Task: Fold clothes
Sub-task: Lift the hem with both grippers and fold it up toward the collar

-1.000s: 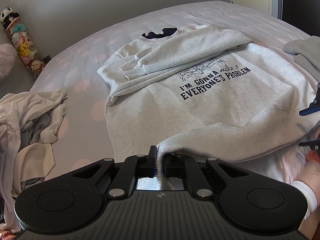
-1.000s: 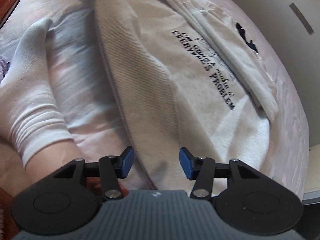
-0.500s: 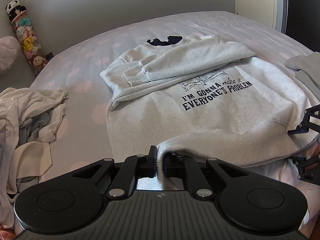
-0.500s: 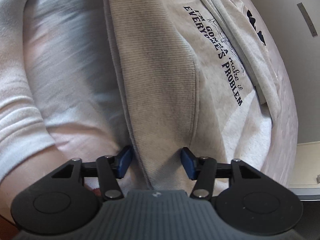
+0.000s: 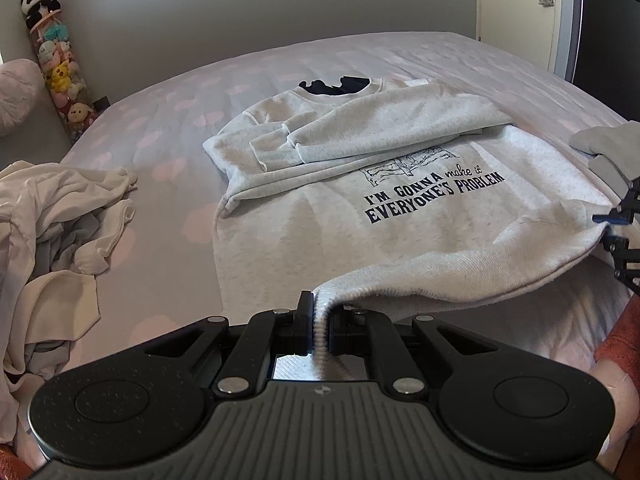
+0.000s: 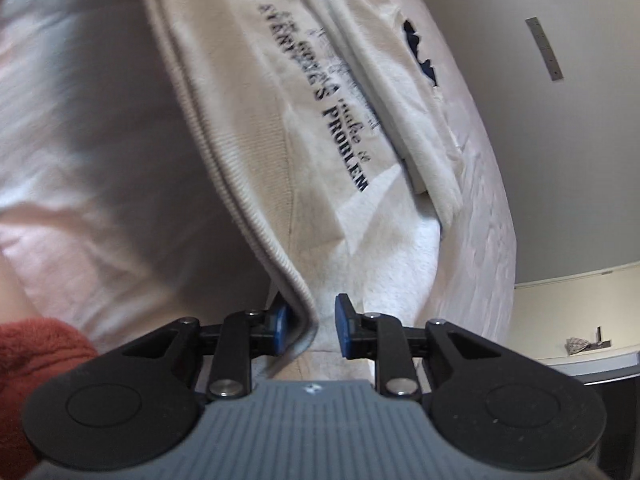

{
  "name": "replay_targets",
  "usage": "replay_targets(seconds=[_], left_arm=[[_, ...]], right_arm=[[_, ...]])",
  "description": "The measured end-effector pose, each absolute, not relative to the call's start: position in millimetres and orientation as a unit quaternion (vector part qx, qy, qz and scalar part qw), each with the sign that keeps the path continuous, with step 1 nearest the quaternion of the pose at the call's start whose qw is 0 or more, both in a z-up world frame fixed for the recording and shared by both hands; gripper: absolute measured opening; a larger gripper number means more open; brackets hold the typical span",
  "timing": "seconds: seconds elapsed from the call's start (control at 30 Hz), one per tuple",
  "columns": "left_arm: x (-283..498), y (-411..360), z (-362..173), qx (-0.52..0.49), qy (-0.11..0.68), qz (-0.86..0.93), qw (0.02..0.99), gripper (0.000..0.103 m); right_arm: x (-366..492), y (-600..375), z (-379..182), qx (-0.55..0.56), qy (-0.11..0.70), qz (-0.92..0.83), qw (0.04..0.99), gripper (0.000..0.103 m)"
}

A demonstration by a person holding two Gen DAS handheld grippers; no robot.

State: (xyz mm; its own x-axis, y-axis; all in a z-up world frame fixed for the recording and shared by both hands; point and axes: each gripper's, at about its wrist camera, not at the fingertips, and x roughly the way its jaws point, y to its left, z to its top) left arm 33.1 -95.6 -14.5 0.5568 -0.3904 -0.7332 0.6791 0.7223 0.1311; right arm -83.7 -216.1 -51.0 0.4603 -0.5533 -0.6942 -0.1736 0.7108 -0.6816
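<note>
Lying flat on the bed point(image 5: 168, 128), the sweatshirt point(image 5: 320, 224) looks thick, soft and limp; its ribbed hem point(image 6: 240, 200) is the firm hold. Left claw point(image 5: 319, 328) pinches one hem corner; right claw point(image 6: 310, 330) has been closing, hem between pads, gap showing.

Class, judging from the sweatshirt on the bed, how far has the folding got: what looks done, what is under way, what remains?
Done: both sleeves lie folded across the chest of the sweatshirt. In hand: the left gripper is shut on the ribbed hem; the right gripper has just been closing, hem between its pads, gap still showing. Left: carry the hem up toward the collar, then the pile of clothes on the bed.
</note>
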Motion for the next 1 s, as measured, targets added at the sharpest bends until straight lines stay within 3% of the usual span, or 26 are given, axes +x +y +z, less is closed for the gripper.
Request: replay_targets(seconds=[0.03,0.57,1.0], left_arm=[[33.3,-94.6,-14.1,0.203,0.353,-0.311,0.859,0.005],[26.1,-97.9,28.4,0.213,0.287,-0.312,0.880,0.005],[98.4,-138.3,75.1,0.240,0.255,-0.314,0.883,0.004]], right_arm=[[-85.4,-220.4,-47.3,-0.346,0.500,-0.123,0.784,0.006],[-93.3,-238.2,26.5,-0.337,0.364,-0.183,0.849,0.006],[-28.5,-274.8,78.2,-0.403,0.298,-0.201,0.842,0.006]])
